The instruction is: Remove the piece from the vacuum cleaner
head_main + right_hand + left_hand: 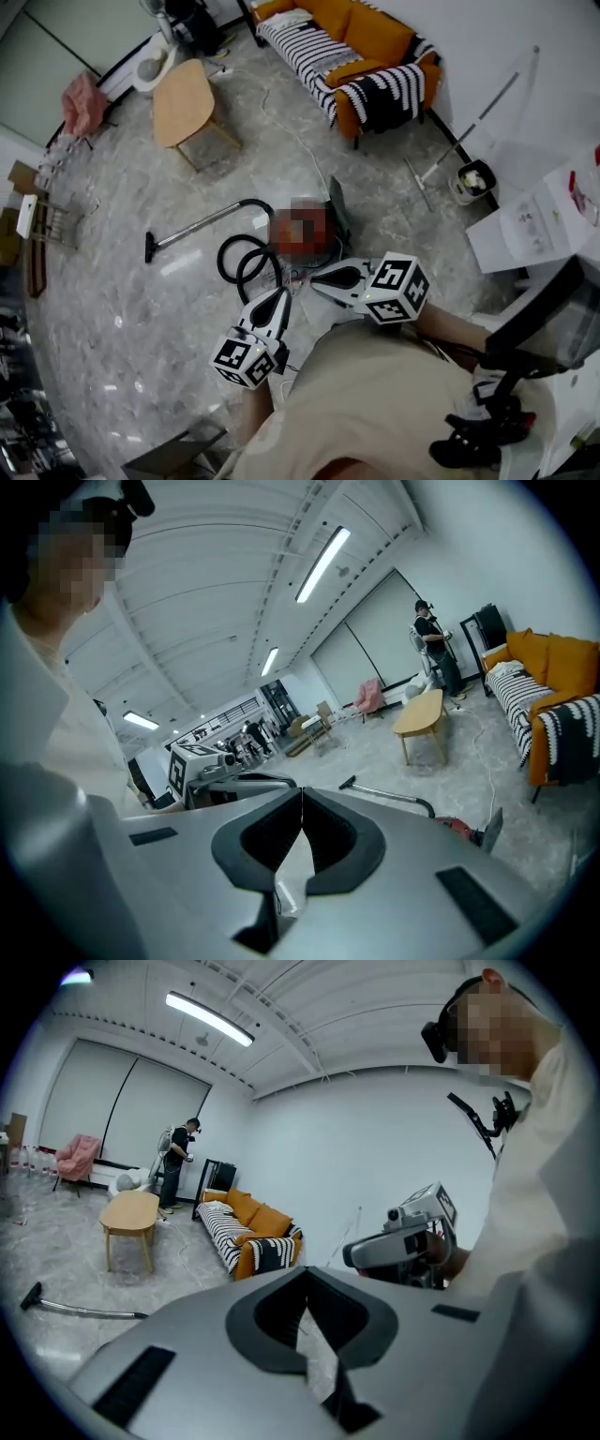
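- Red canister vacuum cleaner (457, 827) lying on the grey marbled floor (141, 319), out in the open middle of the room, ahead of both tongs and touched by neither.
- Black flexible hose (223, 255) coiled in loops just beside the red body, on the side nearer the left tongs.
- Thin silver metal wand (197, 225) stretched flat across the floor away from the body, with a black floor nozzle (149, 248) at its far end.
- Body, hose and wand lying together as one run; joints too small to judge, so no telling which part counts as the piece to come off.
- Left tongs (307, 1283) clenched tip to tip, empty, held up off the floor and aimed slightly downward across the room.
- Right tongs (302, 808) likewise clenched and empty, just beside the left pair in the head view, tips near each other but apart, both aimed toward the cleaner.
- White cube with black square markers at the rear of each pair.
- Orange sofa (356, 47) with black-and-white striped throws along the far wall, well apart from the cleaner.
- White bucket (473, 183) near the wall to the right of the sofa.
- Pink chair (82, 103) at the far left edge of the floor.
- Another person (178, 1166) standing at the far end of the room.
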A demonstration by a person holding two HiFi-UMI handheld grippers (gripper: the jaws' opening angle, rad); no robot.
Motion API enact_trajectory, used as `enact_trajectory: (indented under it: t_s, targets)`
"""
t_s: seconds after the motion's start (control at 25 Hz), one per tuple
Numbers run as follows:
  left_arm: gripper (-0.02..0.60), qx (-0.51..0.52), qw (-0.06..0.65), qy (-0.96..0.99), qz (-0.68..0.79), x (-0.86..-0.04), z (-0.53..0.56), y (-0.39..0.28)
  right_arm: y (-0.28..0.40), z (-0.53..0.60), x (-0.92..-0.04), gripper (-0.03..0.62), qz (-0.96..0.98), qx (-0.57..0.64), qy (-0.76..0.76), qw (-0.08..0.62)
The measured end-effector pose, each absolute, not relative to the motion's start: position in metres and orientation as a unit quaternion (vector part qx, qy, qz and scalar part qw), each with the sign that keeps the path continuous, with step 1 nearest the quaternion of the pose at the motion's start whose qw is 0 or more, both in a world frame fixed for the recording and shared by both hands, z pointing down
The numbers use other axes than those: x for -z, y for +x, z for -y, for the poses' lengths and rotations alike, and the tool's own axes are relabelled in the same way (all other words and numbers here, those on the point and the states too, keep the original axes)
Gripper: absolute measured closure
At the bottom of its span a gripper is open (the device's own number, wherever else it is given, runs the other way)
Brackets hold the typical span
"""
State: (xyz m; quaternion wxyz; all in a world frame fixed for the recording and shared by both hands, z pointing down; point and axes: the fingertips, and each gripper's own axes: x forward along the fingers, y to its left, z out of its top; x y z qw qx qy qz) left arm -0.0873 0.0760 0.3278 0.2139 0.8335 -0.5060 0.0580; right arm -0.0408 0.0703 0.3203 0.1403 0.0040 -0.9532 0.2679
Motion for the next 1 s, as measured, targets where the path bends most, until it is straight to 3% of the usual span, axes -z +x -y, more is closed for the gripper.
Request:
enact_trajectory:
  t_s: [0.52,1.0]
  targets:
    - [0.577,-0.11,0.209,0.781,0.578,-0.323,-0.018,-0.015,0.048,0.028,-0.333,0.592,0.934,-0.334,-0.004,0.127]
    - [0.577,-0.148,0.216,0.76,0.594,-0.345,0.016,-0.027,0.057,0.058,-0.369,0.592,0.922,-0.349,0.004,0.167]
